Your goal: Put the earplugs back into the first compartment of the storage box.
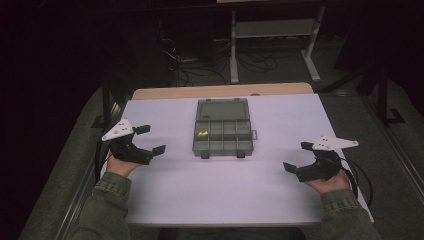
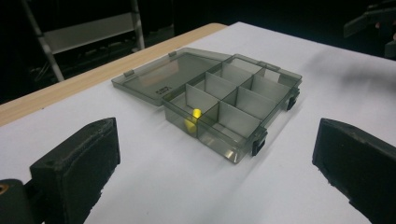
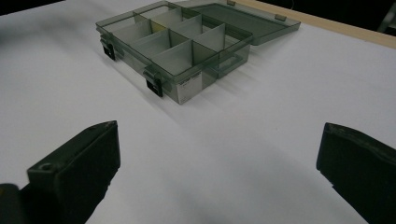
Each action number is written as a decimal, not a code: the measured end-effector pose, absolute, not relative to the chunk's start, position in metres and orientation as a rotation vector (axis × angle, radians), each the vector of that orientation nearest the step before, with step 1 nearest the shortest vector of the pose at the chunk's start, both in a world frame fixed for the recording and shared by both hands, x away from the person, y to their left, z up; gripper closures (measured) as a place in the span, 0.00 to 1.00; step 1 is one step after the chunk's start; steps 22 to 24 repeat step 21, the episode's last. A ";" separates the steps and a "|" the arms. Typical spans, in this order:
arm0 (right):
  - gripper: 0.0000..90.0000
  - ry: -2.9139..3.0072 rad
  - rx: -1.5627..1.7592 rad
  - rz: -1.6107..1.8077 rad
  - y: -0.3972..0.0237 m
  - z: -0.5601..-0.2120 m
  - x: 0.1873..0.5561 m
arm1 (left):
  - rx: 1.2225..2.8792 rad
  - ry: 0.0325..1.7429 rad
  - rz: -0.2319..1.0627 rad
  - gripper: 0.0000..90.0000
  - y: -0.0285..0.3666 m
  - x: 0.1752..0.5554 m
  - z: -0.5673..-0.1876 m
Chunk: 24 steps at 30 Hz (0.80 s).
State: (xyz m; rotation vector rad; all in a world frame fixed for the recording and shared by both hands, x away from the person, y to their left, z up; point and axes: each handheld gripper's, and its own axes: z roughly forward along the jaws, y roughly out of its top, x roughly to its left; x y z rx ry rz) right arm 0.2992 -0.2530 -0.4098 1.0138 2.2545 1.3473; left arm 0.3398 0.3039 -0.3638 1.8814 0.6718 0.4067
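Observation:
A grey see-through compartment box (image 1: pixel 222 131) lies open in the middle of the white table (image 1: pixel 220 195), its lid (image 1: pixel 222 109) folded flat toward the far side. A small yellow piece (image 1: pixel 202 134) sits in a left compartment; it shows as the yellow piece (image 2: pixel 195 115) in the left gripper view. My left gripper (image 1: pixel 150 139) rests at the table's left, open, nothing between its jaws. My right gripper (image 1: pixel 298 156) rests at the right, open and empty too. The box (image 2: pixel 229 105) stands ahead of the left jaws, and the box (image 3: pixel 175 44) lies ahead of the right jaws.
A wooden strip (image 1: pixel 220 91) edges the table's far side. Beyond it stands a metal frame (image 1: pixel 272 37) with cables on the floor. Black latches (image 1: pixel 222 154) line the box's near side. Bare white surface lies between the hands.

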 end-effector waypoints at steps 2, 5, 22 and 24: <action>0.00 2.254 1.014 1.349 -0.253 -0.410 0.299 | 1.868 0.683 0.412 0.01 0.309 0.336 -0.365; 0.00 2.252 1.017 1.354 -0.253 -0.410 0.299 | 1.854 0.706 0.441 0.01 0.318 0.331 -0.370; 0.00 2.257 1.029 1.368 -0.255 -0.413 0.296 | 1.773 0.783 0.453 0.01 0.348 0.301 -0.387; 0.00 2.257 1.029 1.368 -0.255 -0.413 0.296 | 1.773 0.783 0.453 0.01 0.348 0.301 -0.387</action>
